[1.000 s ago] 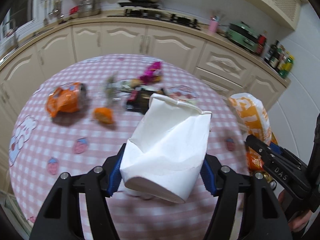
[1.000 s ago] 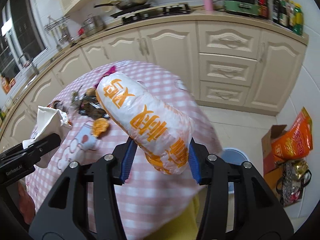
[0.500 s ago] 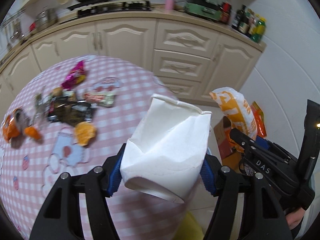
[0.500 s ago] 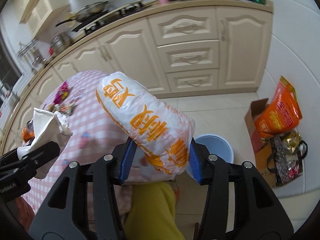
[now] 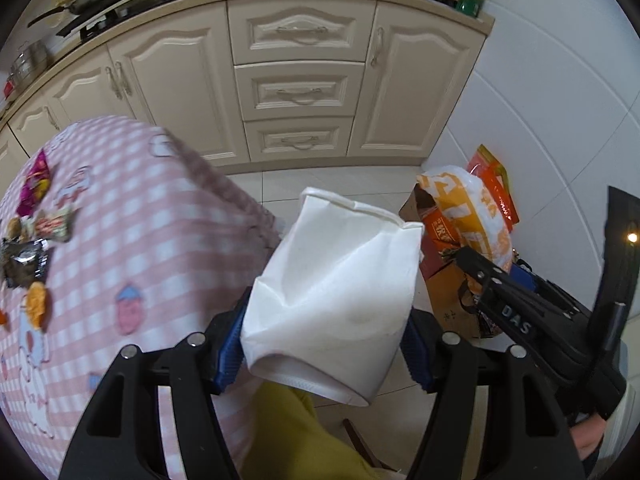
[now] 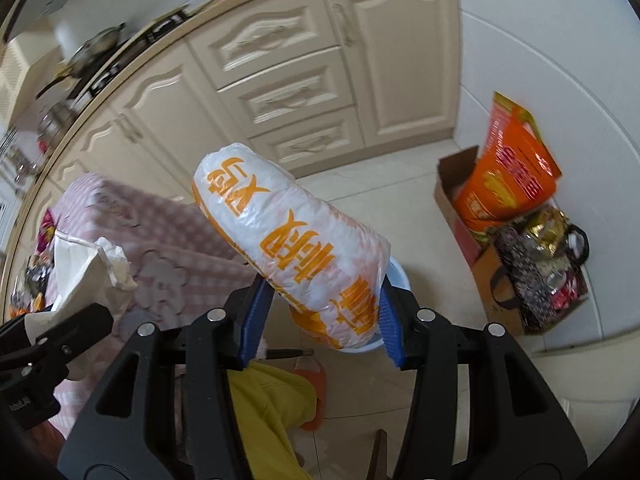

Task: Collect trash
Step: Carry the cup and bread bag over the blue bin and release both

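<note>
Blue bin [image 6: 394,276] mostly behind bag [image 6: 296,248]

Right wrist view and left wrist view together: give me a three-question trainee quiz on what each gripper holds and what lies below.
1. True or false: the left gripper is closed on a white paper bag.
2. Multiple choice: the crumpled white plastic bag with orange print is clamped by A) the right gripper, B) the left gripper, C) neither.
3. Fill in: in the right wrist view, the rim showing on the floor just behind the printed bag belongs to a light ____ plastic bin.

Key: 1 true. 2 A. 3 blue.
</note>
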